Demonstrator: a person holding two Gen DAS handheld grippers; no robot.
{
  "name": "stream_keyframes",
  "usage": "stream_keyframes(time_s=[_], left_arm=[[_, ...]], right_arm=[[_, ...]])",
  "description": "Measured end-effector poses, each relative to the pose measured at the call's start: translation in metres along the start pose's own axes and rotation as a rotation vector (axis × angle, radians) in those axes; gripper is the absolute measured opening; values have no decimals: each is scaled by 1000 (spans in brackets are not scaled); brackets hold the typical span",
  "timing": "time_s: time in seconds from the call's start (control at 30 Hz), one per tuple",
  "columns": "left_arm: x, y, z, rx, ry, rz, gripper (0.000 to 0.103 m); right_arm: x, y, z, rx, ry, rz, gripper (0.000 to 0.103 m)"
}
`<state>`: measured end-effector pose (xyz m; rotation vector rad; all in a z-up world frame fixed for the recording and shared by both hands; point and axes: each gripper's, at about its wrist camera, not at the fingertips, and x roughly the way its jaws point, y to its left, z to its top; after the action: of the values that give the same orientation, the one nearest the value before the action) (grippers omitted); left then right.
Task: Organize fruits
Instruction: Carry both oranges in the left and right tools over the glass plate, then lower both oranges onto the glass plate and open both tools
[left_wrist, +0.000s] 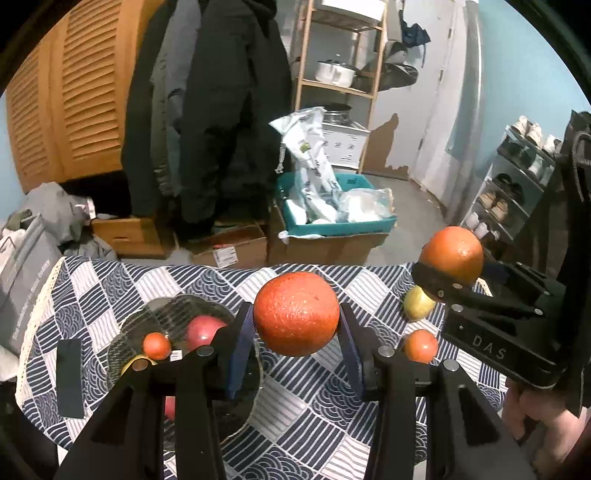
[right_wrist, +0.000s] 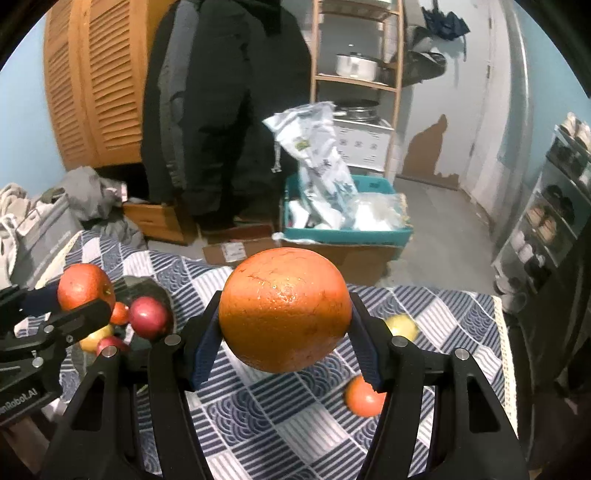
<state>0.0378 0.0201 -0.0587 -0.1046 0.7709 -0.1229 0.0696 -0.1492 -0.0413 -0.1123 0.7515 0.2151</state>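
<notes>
My left gripper (left_wrist: 295, 332) is shut on a large orange (left_wrist: 296, 314), held above the patterned tablecloth. My right gripper (right_wrist: 284, 332) is shut on another large orange (right_wrist: 285, 309); this gripper (left_wrist: 443, 284) also shows at the right of the left wrist view with its orange (left_wrist: 452, 258). To the left a dark glass plate (left_wrist: 177, 306) holds a small tangerine (left_wrist: 157, 345), a red apple (left_wrist: 203, 332) and a yellow fruit. On the cloth to the right lie a yellow-green fruit (left_wrist: 419, 304) and a small tangerine (left_wrist: 420, 345).
The table (left_wrist: 314, 413) has a blue-and-white patterned cloth; its far edge lies just past the fruit. A dark flat strip (left_wrist: 70, 378) lies at the cloth's left. Beyond are cardboard boxes, a teal bin (left_wrist: 332, 221), hanging coats, a wooden shelf and a shoe rack (left_wrist: 517, 184).
</notes>
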Motion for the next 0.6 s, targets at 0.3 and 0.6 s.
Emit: stream_keyframes(time_s=[0.3,0.6], left_arm=[[11,47,-8,-71,43,48,45],[31,95,-28,-135,108,110,45]], right_arm=[[20,43,7,-61,22,57,63],[57,84,2,-95,91,123,63]])
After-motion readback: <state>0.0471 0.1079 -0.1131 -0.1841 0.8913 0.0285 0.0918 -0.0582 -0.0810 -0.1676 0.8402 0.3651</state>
